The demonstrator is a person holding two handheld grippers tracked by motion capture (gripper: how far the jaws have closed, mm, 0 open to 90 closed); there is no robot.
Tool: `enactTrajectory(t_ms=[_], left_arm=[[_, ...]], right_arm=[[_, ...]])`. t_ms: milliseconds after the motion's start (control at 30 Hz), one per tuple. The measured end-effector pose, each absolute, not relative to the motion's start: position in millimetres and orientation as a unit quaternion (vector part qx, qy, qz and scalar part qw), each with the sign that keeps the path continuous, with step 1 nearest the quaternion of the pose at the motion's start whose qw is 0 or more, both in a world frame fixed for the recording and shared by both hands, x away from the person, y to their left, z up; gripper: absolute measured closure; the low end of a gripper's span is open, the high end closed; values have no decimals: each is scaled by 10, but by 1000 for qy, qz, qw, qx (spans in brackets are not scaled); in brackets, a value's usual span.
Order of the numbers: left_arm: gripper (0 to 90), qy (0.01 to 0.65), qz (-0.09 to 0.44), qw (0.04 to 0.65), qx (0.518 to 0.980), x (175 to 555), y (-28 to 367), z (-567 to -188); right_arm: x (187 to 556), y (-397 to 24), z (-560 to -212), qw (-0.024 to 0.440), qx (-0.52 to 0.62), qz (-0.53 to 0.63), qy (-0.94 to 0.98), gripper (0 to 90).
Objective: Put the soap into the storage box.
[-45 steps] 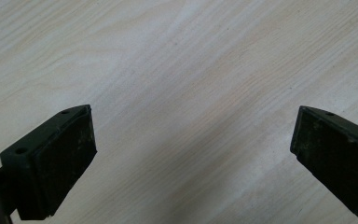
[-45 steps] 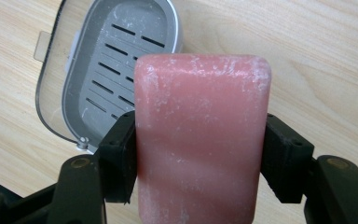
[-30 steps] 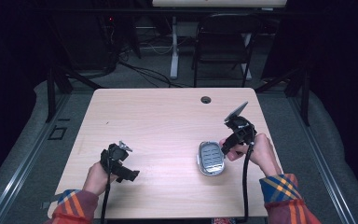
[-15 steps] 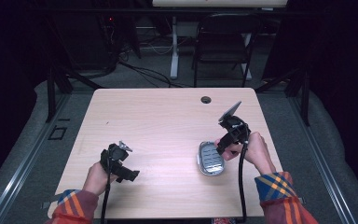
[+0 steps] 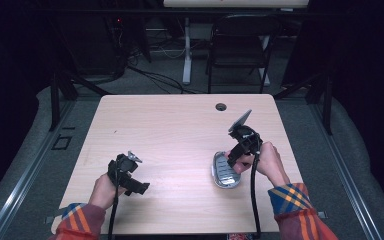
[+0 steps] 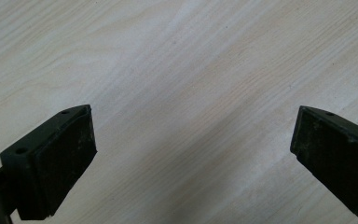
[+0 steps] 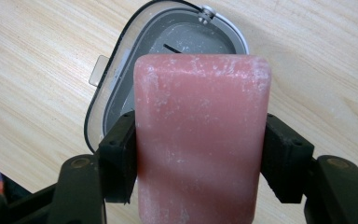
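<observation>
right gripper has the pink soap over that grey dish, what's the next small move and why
Probably lower the right gripper a little, straight down toward the grey dish. Its jaws are clamped on both sides of the pink soap, and the open dish lies on the table just beyond it. In the high view the gripper appears to sit right over the dish. Release only once the soap rests inside.

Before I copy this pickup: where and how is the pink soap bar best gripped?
Across its two long flat sides near mid-length, as the right gripper holds the soap bar now. Come from above; those parallel faces seat the pads squarely.
</observation>
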State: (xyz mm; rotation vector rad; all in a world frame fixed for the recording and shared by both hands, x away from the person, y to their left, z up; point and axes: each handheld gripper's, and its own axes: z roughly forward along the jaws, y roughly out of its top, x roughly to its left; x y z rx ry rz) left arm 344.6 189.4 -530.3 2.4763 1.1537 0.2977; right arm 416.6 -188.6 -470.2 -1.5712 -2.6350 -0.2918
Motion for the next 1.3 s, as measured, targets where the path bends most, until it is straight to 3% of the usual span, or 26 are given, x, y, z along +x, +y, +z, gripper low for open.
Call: enactTrajectory(t_ms=[1300], left_arm=[[1, 411, 106, 195, 884, 3442, 1901, -5300]], right_arm=[[4234, -1742, -4907, 40, -520, -82, -849, 370]])
